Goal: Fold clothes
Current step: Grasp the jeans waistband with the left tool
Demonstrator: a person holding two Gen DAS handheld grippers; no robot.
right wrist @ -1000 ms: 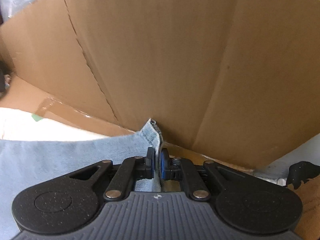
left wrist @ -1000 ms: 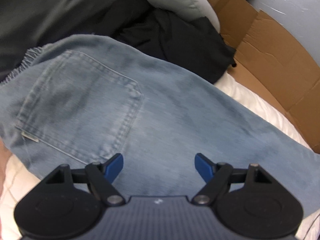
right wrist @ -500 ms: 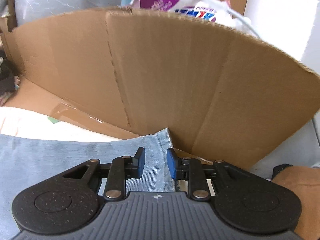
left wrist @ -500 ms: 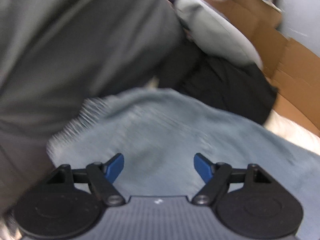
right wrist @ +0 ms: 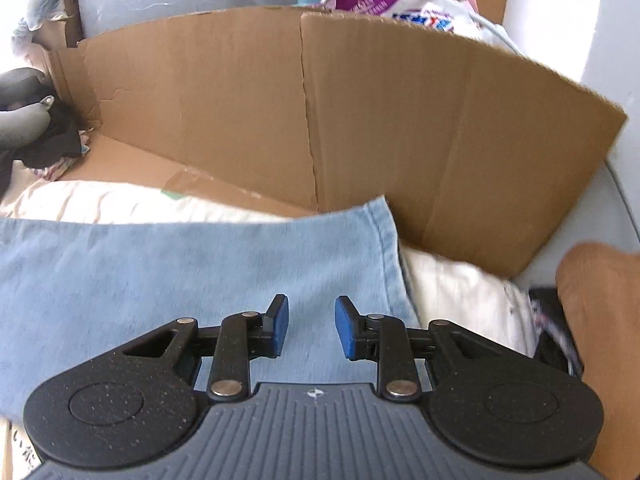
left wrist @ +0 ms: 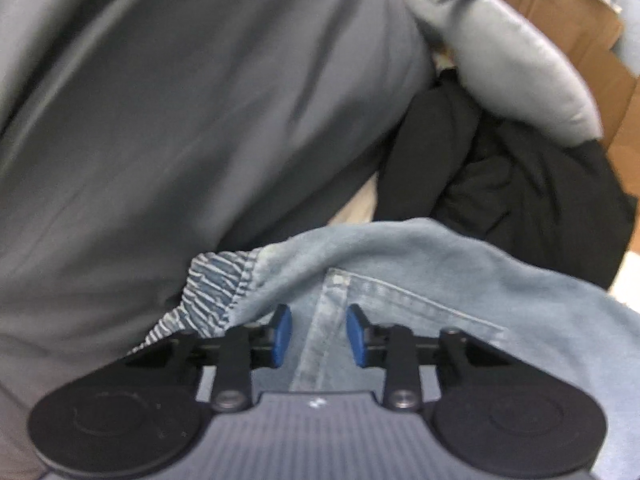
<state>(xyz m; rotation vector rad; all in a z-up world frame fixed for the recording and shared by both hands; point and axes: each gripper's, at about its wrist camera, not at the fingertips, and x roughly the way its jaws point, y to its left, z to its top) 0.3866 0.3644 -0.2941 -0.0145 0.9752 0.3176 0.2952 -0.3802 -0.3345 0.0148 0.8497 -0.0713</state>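
My left gripper (left wrist: 318, 334), jaws just closing, stood part-open over the jeans' (left wrist: 420, 280) pocket seam; my right (right wrist: 308, 328), gapped, gripped nothing above the hem (right wrist: 384, 240). The jeans lay flat on the cream bedding (right wrist: 460, 284). Thick, limp denim could slip from a shallow pinch, or bunch at the ribbed waistband (left wrist: 216, 280).

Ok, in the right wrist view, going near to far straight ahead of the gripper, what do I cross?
Right gripper with its pads apart → light blue jeans → cardboard wall → purple and white bag behind it.
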